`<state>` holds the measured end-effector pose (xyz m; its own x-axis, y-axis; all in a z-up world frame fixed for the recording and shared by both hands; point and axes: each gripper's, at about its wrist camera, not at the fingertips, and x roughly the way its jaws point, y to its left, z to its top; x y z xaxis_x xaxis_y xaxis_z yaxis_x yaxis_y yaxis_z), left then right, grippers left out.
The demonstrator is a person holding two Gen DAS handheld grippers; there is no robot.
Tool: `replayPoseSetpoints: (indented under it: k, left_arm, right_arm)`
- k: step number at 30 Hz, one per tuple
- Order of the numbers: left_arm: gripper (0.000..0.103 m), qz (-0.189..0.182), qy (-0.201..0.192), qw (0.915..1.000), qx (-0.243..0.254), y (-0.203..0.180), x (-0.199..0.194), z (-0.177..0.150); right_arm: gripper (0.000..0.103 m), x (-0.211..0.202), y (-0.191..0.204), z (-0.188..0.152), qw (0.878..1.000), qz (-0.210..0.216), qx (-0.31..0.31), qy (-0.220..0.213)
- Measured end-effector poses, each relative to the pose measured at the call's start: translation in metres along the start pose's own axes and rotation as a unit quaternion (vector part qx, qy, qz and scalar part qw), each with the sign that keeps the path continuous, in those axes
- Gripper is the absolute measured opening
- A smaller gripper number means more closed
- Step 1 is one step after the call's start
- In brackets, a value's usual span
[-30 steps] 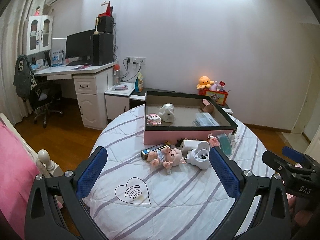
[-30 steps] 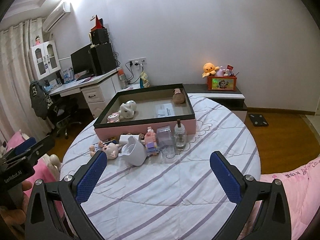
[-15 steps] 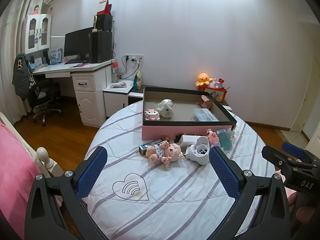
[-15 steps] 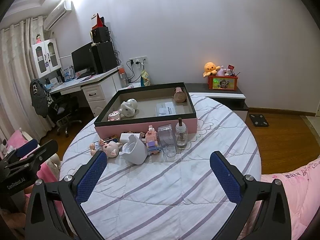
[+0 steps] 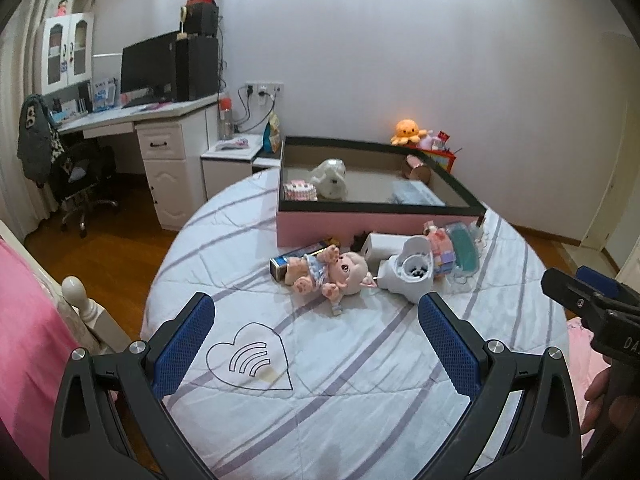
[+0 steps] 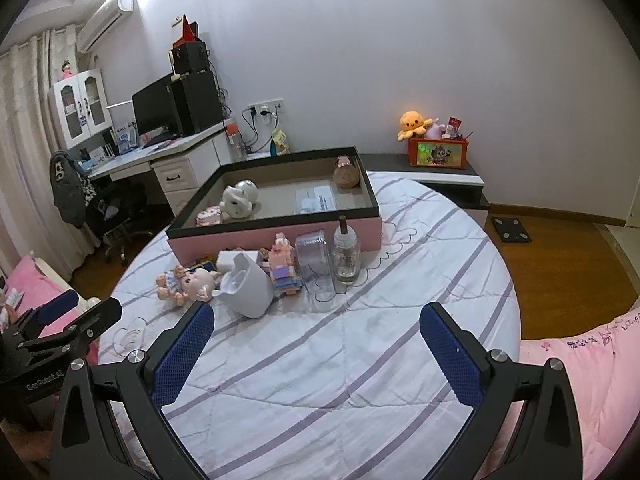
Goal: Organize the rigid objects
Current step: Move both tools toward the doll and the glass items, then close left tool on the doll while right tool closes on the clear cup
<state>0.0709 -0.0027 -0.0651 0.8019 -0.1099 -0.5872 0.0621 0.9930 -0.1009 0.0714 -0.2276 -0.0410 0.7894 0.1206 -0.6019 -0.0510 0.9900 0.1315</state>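
Left claw (image 5: 316, 338) spread wide, nothing between its blue pads, hovering above the striped round bed (image 5: 360, 380) near its front edge. Right claw (image 6: 316, 340) likewise spread wide and empty, above the same bed.

Ahead of both, well apart from the fingertips: a cluster of small things lying on the bed just in front of the pink tray (image 6: 280, 236). In the left wrist view, from left to right: a blue carton (image 5: 282, 266), a pink-eared doll (image 5: 336, 272) lying on its back and partly over the carton, a white cup-like piece (image 5: 412, 276) tipped on its side with its opening toward the camera, a block figure (image 5: 440, 246), a teal-lidded clear box (image 5: 464, 250). Doll closest to the midline of the left claw, white piece toward its right finger.

In the right wrist view: white cup-like piece (image 6: 246, 288) just beyond the left finger, a clear container (image 6: 314, 260) and a glass bottle (image 6: 346, 254) upright beside each other, touching or nearly so.

Inside the tray: a white figurine (image 6: 238, 200), a small pink-and-white item (image 6: 208, 216), a flat clear packet (image 6: 316, 198), a copper-coloured can (image 6: 346, 172) at the far corner.
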Motion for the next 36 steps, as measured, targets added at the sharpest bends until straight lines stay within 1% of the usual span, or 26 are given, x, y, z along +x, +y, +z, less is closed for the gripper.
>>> replayPoseSetpoints:
  k: [7, 15, 22, 29, 30, 33, 34, 35, 36]
  left_arm:
    - [0.103, -0.002, 0.028, 0.9996, -0.003, -0.001, 0.038, 0.002]
    - [0.103, 0.005, 0.057, 0.9983, -0.01, -0.004, 0.076, 0.004]
    - [0.103, 0.007, 0.073, 0.9971, -0.021, 0.001, 0.093, 0.004]
    - [0.103, 0.012, 0.086, 0.9958, -0.027, 0.001, 0.107, 0.008]
    - [0.103, 0.011, 0.088, 0.9957, -0.028, 0.001, 0.108, 0.009]
    - [0.102, 0.004, 0.095, 0.9952, -0.025, -0.002, 0.113, 0.01]
    - [0.099, -0.001, 0.095, 0.9952, -0.025, -0.002, 0.113, 0.01]
    - [0.095, -0.008, 0.094, 0.9952, -0.026, -0.002, 0.113, 0.01]
    - [0.094, -0.015, 0.093, 0.9952, -0.027, -0.001, 0.112, 0.01]
  right_arm:
    - [0.103, 0.031, -0.012, 0.002, 1.0, -0.013, 0.002, 0.028]
    - [0.103, 0.063, -0.017, 0.005, 0.999, -0.014, -0.003, 0.051]
    - [0.102, 0.077, -0.028, 0.006, 0.998, -0.017, 0.011, 0.059]
    - [0.1, 0.086, -0.026, 0.003, 0.998, -0.01, 0.006, 0.068]
    - [0.099, 0.088, -0.024, 0.003, 0.998, -0.008, 0.004, 0.07]
    - [0.091, 0.094, -0.021, 0.004, 0.997, 0.001, -0.003, 0.075]
    - [0.086, 0.095, -0.019, 0.005, 0.997, 0.004, -0.005, 0.076]
    - [0.079, 0.097, -0.018, 0.006, 0.997, 0.008, -0.008, 0.078]
    - [0.076, 0.099, -0.017, 0.008, 0.997, 0.011, -0.011, 0.079]
